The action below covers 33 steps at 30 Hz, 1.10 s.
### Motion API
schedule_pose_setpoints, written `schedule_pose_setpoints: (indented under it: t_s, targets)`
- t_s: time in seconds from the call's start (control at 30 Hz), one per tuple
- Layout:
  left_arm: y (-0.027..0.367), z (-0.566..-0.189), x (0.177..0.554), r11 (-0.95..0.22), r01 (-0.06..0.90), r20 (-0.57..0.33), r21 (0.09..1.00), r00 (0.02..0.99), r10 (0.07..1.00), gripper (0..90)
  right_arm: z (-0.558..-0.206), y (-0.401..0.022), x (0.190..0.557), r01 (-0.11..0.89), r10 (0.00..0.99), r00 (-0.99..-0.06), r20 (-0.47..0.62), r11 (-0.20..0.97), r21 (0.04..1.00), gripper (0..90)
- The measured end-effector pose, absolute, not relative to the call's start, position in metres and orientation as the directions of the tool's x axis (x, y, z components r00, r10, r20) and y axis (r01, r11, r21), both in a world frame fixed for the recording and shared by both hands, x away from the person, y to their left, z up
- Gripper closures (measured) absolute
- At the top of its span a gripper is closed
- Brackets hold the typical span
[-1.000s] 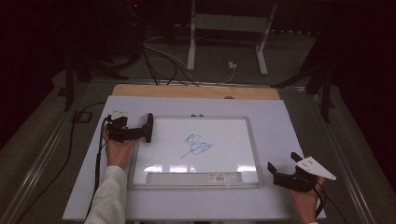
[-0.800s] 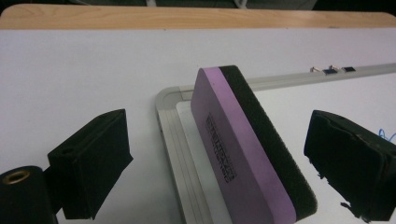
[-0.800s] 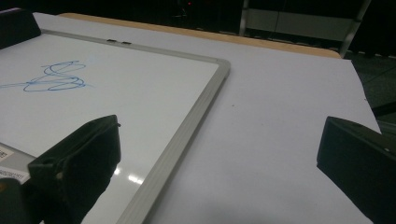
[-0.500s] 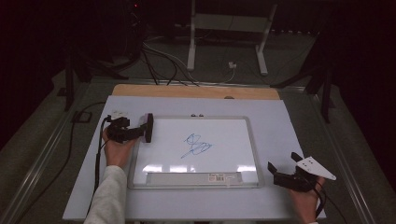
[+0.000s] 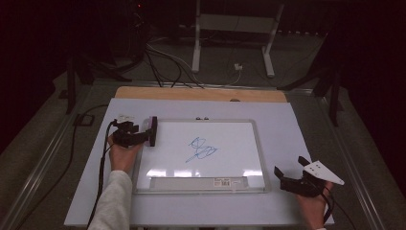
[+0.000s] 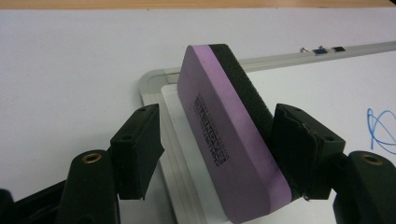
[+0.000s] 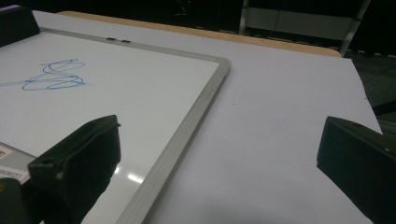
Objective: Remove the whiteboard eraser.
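Observation:
A purple eraser with a black felt side stands on edge at the top left corner of the whiteboard. My left gripper straddles it; its jaws have just been closing. The right jaw touches the felt, while a gap remains between the left jaw and the purple face. In the high view the left gripper sits at the board's left edge by the eraser. A blue scribble marks the board's middle. My right gripper rests open to the right of the board, with nothing between its jaws.
The board lies on a white sheet over the table, with a wooden strip along the far edge. A labelled tray runs along the board's near edge. Cables and a stand's legs lie on the floor beyond.
The left gripper's jaws have narrowed around the upright eraser. Both hands stay where they were.

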<state>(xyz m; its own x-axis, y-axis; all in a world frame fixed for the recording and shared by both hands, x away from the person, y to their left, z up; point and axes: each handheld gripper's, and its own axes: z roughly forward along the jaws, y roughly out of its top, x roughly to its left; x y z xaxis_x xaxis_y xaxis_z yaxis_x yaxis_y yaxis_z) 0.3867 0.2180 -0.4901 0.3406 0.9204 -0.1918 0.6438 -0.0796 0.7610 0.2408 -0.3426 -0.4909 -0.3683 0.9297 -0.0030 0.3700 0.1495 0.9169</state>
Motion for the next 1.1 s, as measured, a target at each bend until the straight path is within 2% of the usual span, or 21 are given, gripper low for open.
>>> schedule_pose_setpoints:
  t_s: [0.27, 0.6, 0.67, 0.7, 0.8, 1.1]
  targets:
    - [0.21, -0.494, 0.389, -0.062, 0.654, -0.231, 0.754, 0.352, 0.907, 32.2, -0.49, -0.344, 0.24, 0.369, 0.931, -0.365, -0.001, 0.145, 0.918, 0.1]
    - [0.203, -0.498, 0.392, -0.101, 0.681, -0.218, 0.725, 0.367, 0.904, 29.1, -0.49, -0.344, 0.24, 0.369, 0.931, -0.366, -0.005, 0.15, 0.917, 0.1]
    - [0.202, -0.5, 0.392, -0.123, 0.691, -0.2, 0.712, 0.368, 0.908, 31.3, -0.49, -0.344, 0.24, 0.368, 0.931, -0.365, -0.007, 0.151, 0.917, 0.1]
    - [0.203, -0.501, 0.392, -0.127, 0.695, -0.194, 0.708, 0.364, 0.911, 36.1, -0.49, -0.344, 0.24, 0.368, 0.931, -0.365, -0.006, 0.15, 0.917, 0.1]
    - [0.203, -0.502, 0.392, -0.132, 0.696, -0.194, 0.706, 0.37, 0.908, 39.1, -0.49, -0.344, 0.24, 0.368, 0.931, -0.365, -0.008, 0.152, 0.917, 0.1]
    - [0.203, -0.5, 0.39, -0.132, 0.688, -0.196, 0.714, 0.377, 0.905, 40.6, -0.49, -0.344, 0.24, 0.368, 0.931, -0.365, -0.007, 0.151, 0.918, 0.1]
